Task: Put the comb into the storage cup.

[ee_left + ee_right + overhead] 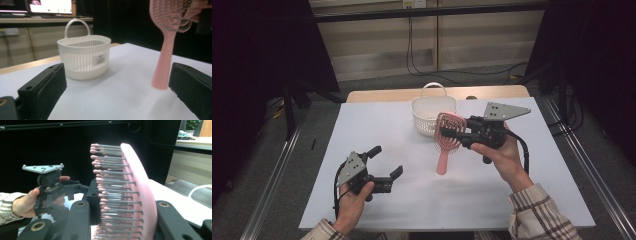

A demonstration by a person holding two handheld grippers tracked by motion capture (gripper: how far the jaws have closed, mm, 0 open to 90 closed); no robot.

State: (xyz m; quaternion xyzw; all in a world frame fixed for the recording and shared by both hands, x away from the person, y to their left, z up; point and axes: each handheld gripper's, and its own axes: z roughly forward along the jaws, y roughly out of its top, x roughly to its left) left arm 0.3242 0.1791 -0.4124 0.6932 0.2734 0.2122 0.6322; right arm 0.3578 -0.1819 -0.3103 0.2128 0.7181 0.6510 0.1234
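Hairbrush: one, pink, clamped in right tongs. Basket: one, white, seemingly empty. Left tongs open, empty.

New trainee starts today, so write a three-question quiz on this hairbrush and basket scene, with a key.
1. True or false: the right gripper is shut on the head of the pink hairbrush.
2. Where does the brush handle point? A) down toward the table B) straight up C) into the basket
3. Fill in: the left gripper has its jaws ____ with nothing between them.

Key: 1 true; 2 A; 3 open.
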